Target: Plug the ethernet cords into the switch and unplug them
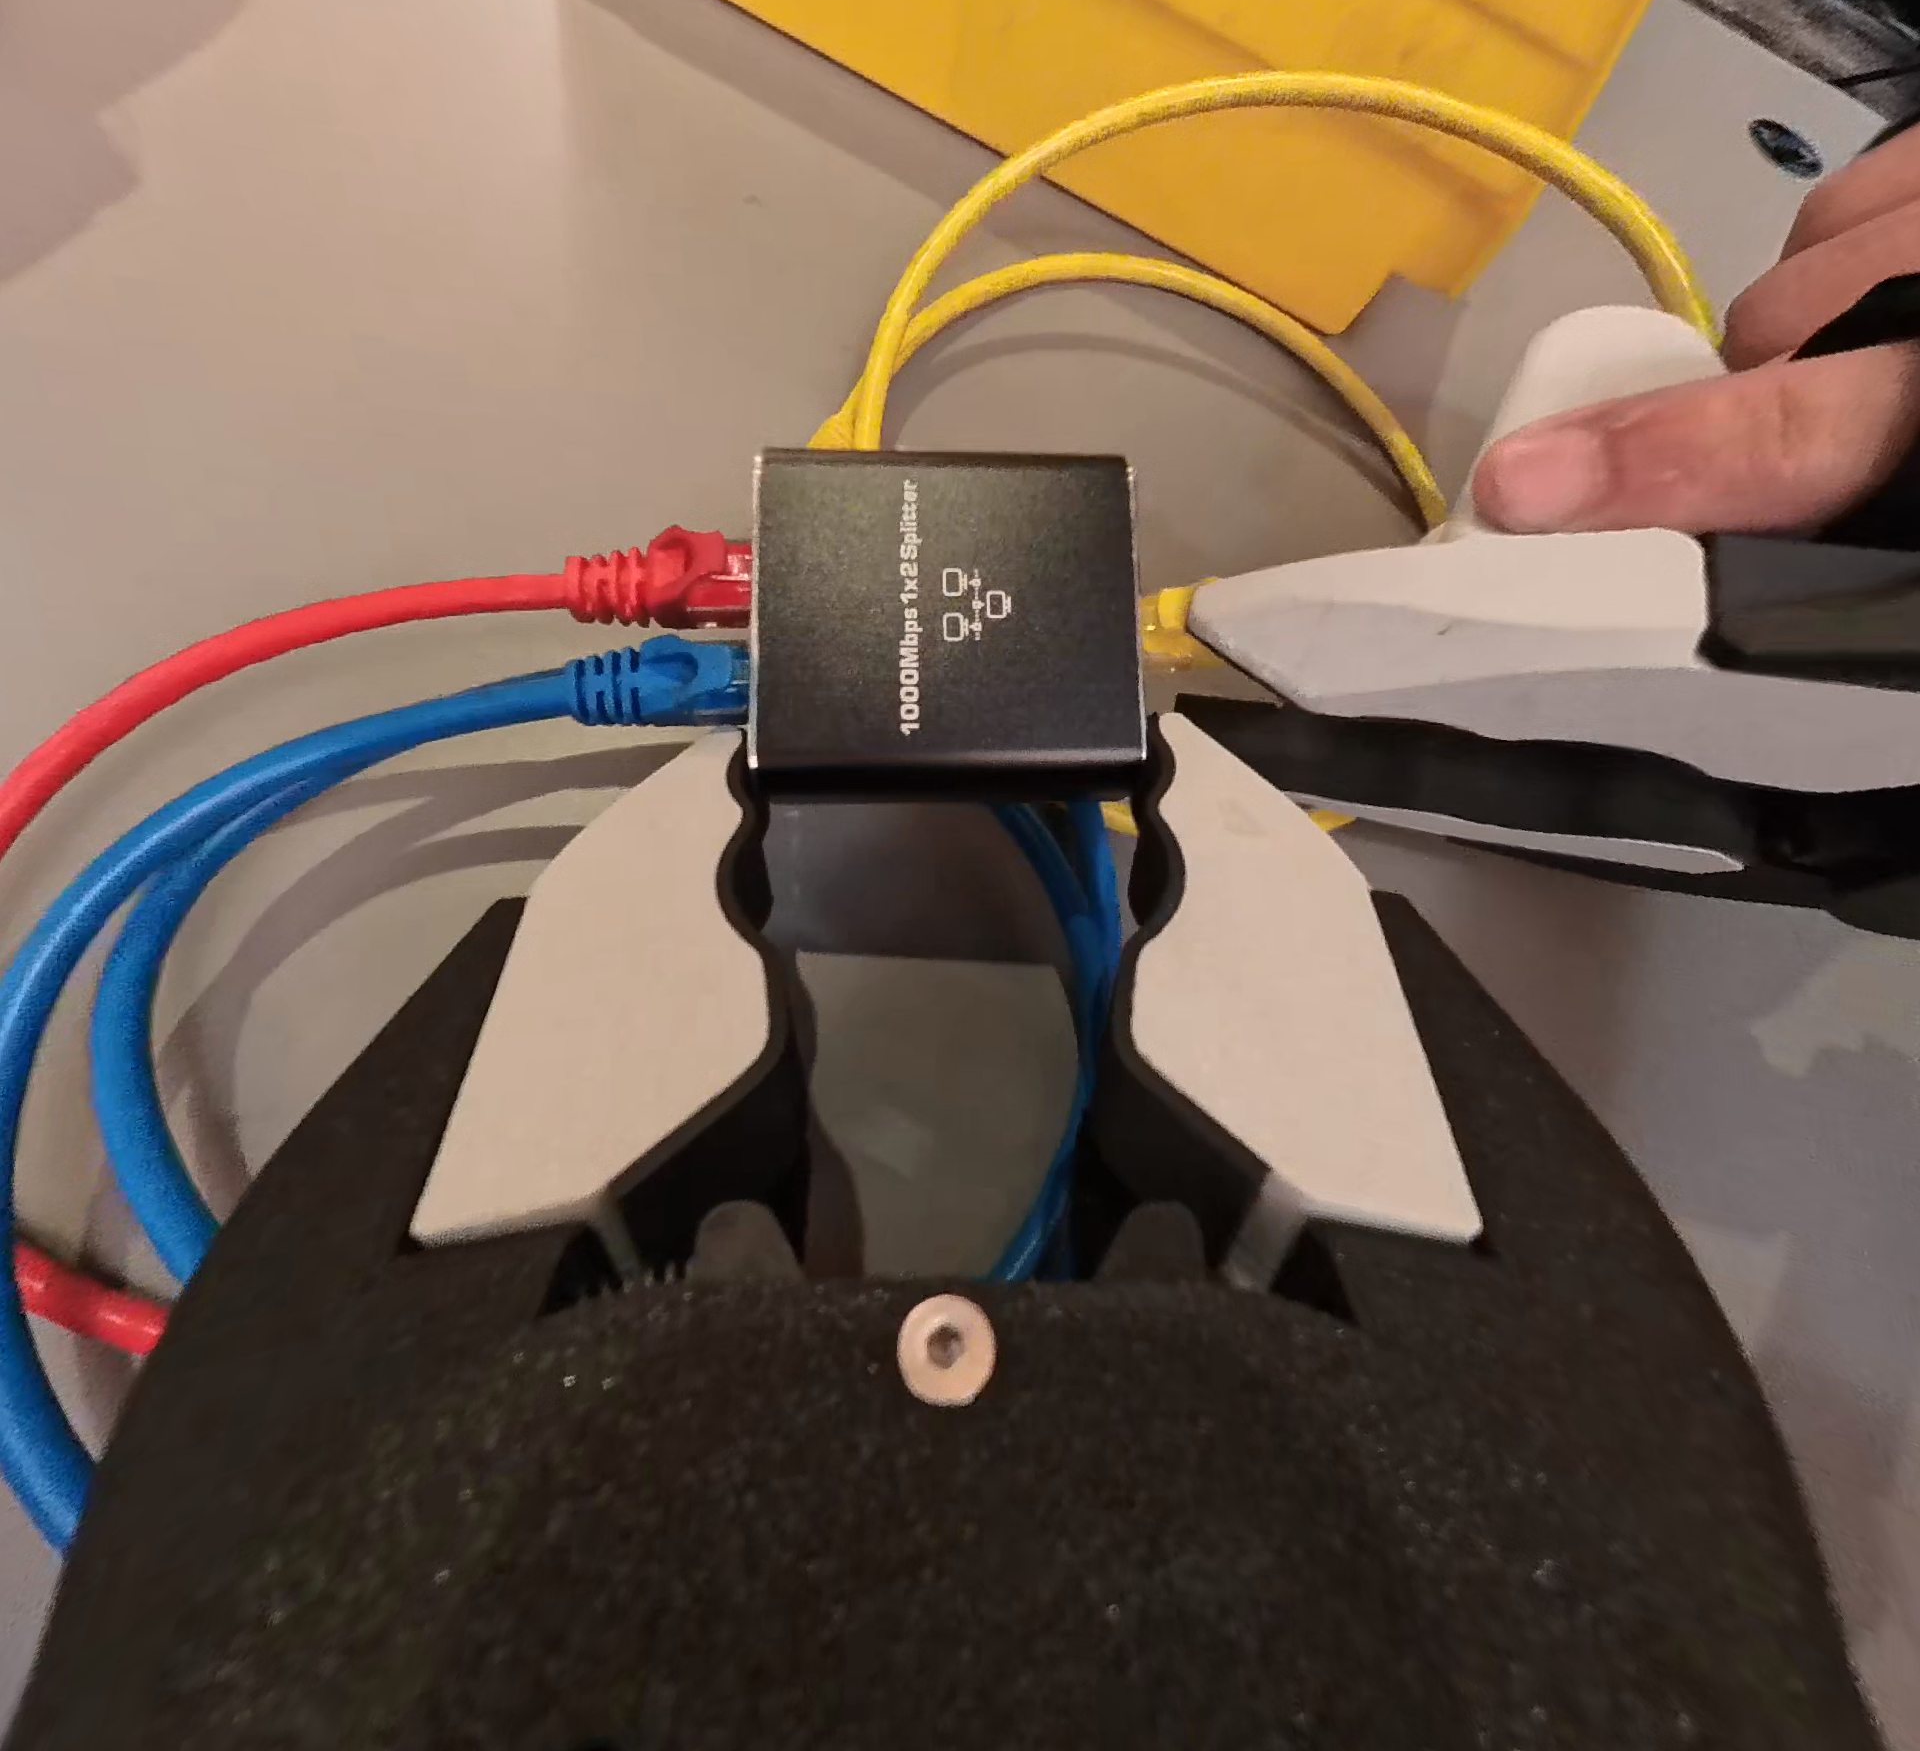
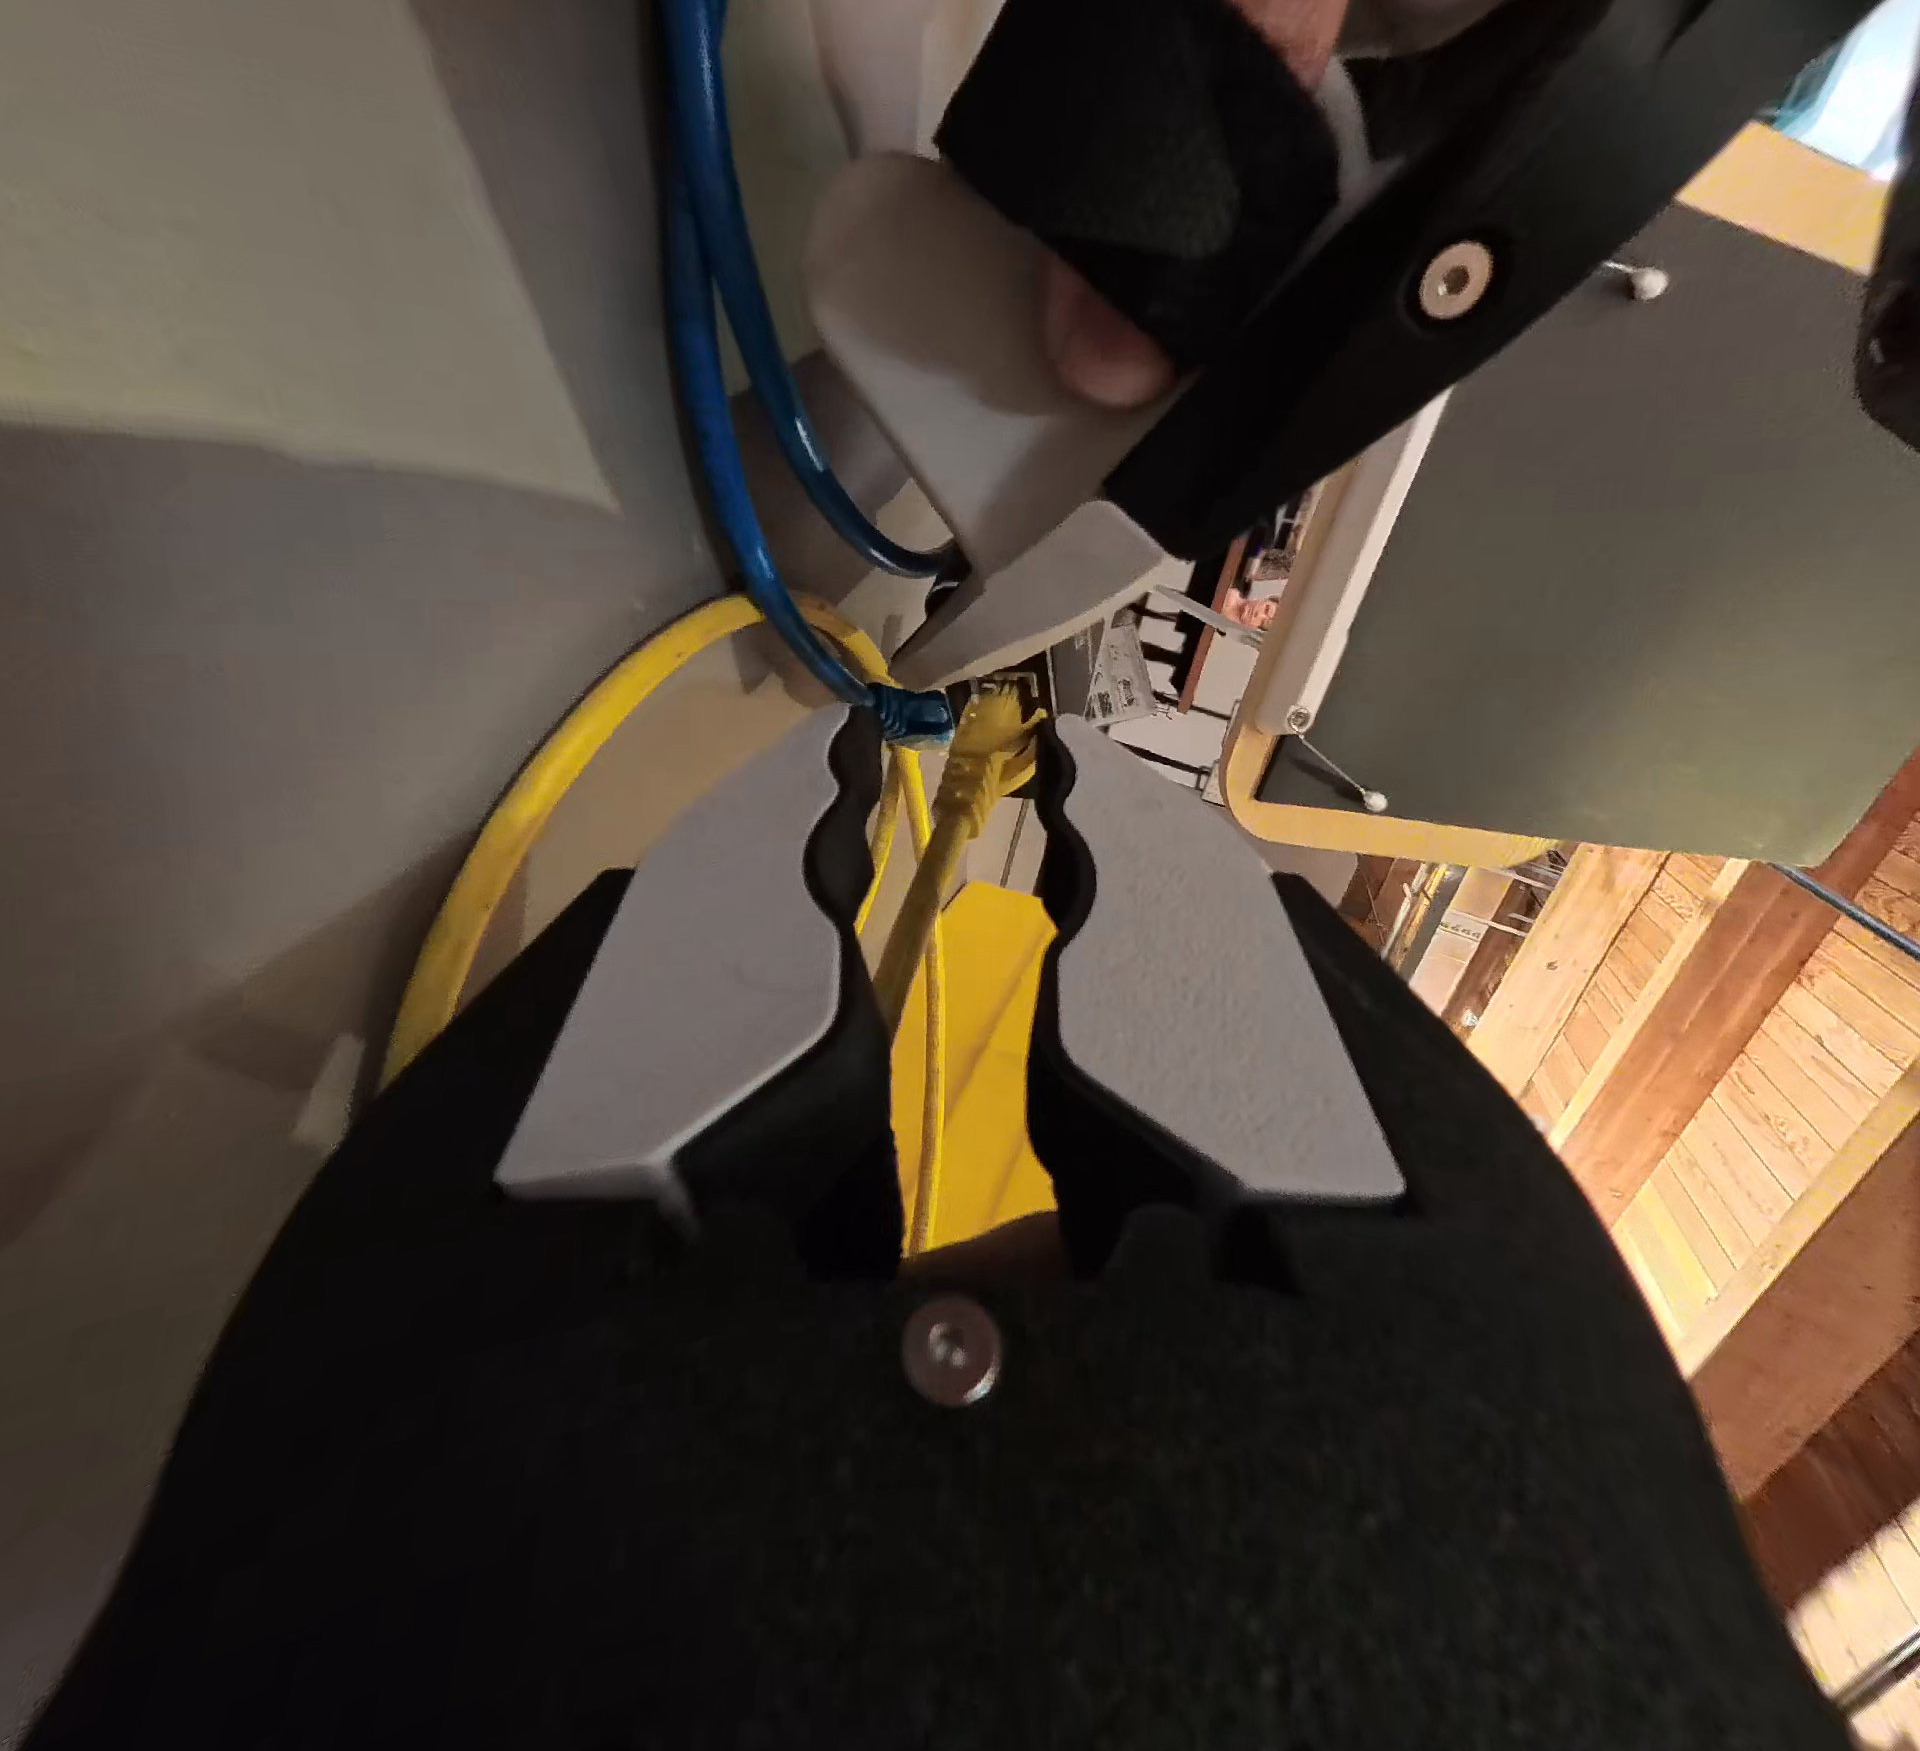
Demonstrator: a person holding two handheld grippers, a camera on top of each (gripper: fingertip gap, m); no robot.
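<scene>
Switch: small black rectangular metal switch box point(image 1: 945, 610) with white printing on top, held above the grey table point(image 1: 312, 267), central in the left wrist view.
Left gripper: the left gripper point(image 1: 948, 745), grey fingers with black wavy pads, fingers closed narrow on the near end of the switch, 1 pad on each side.
Red cord: red ethernet cord point(image 1: 665, 577), plugged into the switch face at 9 o'clock, farther port of 2.
Blue cord: blue ethernet cord point(image 1: 665, 685), plugged into the nearer port on the same face, touching the red plug; its slack loops under the left gripper.
Yellow cord: yellow ethernet cord point(image 1: 1169, 626), plug seated in the switch face at 3 o'clock; cable coils on the table behind the switch toward 12 o'clock.
Right gripper: the right gripper point(image 2: 951, 740), reaching in from 3 o'clock; fingers set on either side of the yellow plug, a narrow gap; whether the pads press the plug cannot be told.
Hand: a person's hand point(image 1: 1704, 444) on the right gripper's white handle.
Bin: large yellow plastic bin point(image 1: 1143, 39) on the table at 12 o'clock, well apart from the switch.
</scene>
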